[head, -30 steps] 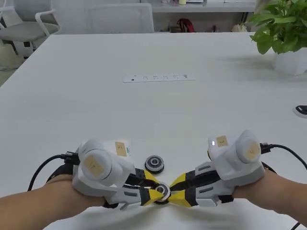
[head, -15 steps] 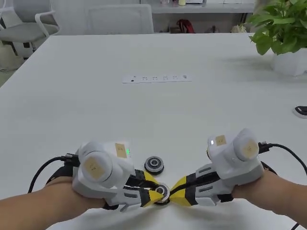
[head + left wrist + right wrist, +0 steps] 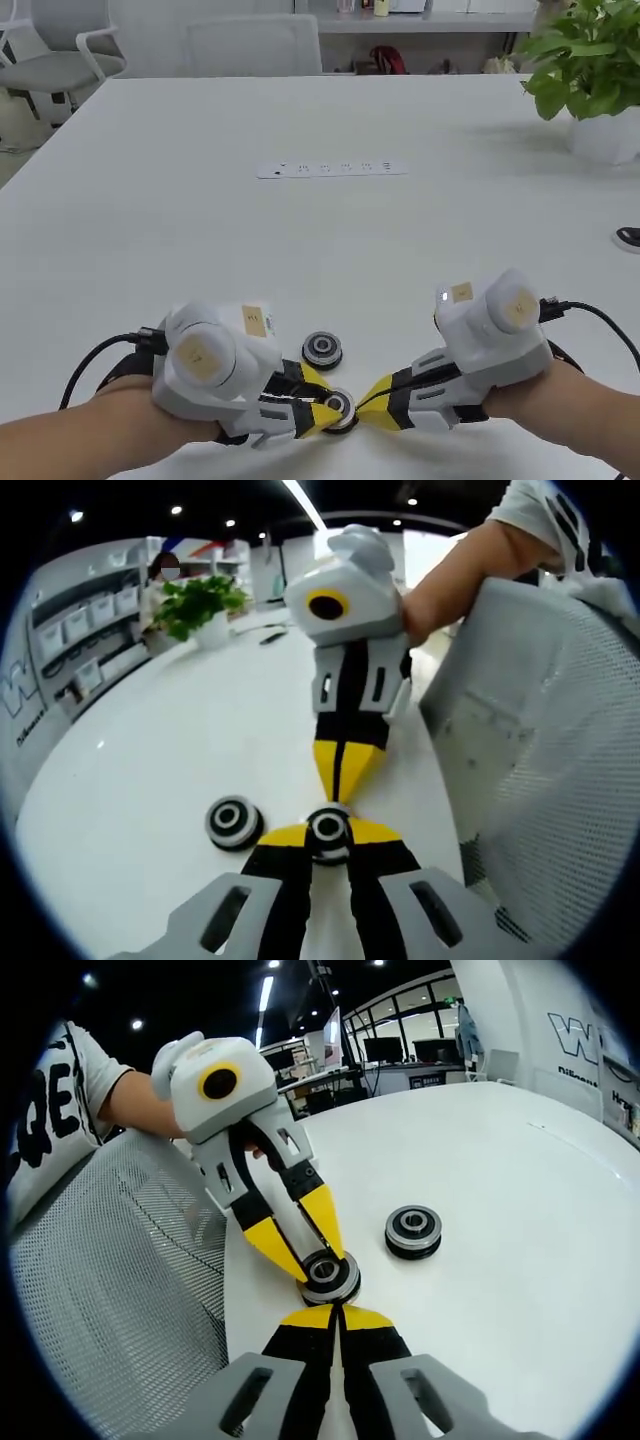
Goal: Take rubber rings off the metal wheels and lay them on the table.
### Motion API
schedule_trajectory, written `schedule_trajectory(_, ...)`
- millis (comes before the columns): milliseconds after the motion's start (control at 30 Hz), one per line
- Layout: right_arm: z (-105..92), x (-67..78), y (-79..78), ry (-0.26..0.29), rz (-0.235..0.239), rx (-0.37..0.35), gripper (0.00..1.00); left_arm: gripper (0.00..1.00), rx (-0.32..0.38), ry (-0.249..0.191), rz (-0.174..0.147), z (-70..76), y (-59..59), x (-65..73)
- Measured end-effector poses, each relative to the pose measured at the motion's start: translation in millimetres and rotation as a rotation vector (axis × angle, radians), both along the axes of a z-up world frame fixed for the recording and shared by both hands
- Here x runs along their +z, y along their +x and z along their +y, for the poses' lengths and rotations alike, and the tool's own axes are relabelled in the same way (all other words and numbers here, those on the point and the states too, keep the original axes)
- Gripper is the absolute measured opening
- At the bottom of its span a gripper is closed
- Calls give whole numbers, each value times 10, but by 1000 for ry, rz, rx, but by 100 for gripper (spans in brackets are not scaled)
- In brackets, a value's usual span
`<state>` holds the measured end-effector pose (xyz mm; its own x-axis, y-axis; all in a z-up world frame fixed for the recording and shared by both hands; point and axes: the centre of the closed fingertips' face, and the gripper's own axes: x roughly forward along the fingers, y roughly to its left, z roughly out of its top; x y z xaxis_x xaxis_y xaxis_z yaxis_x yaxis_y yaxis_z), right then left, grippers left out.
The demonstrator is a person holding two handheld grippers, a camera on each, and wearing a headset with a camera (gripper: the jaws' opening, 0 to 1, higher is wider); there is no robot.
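Wheel (image 3: 337,404) at the table's (image 3: 330,230) near edge is gripped by the left tongs (image 3: 322,410); the right tongs (image 3: 362,400) are clenched at its ring (image 3: 352,1282). Pinched thinly, the ring could be lost.

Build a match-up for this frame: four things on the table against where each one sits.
Things:
1. near metal wheel
2. second metal wheel
3. power strip
4. potted plant

Places:
A. far right edge of the table
B. lying free, nothing gripping it
C. between the jaws of the left gripper
D. flat at mid-table

Pairs: 1-C, 2-B, 3-D, 4-A
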<state>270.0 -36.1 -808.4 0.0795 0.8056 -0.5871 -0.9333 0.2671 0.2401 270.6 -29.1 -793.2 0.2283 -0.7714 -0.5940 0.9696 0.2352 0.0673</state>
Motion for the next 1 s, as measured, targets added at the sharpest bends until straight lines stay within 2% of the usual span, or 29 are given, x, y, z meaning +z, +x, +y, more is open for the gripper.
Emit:
schedule_trajectory(167, -7, 11, 1, 1, 2, -6, 0, 13, 3, 2, 0, -2, -3, 0)
schedule_trajectory(433, -24, 38, 21, 33, 61, -49, 0, 13, 6, 7, 2, 0, -4, -1)
schedule_trajectory(733, -29, 47, 41, 43, 80, -75, 0, 13, 10, 9, 4, 4, -3, -7)
schedule_trajectory(1000, -21, 79, 86, 77, 110, -118, 0, 13, 13, 12, -1, 4, 3, -8)
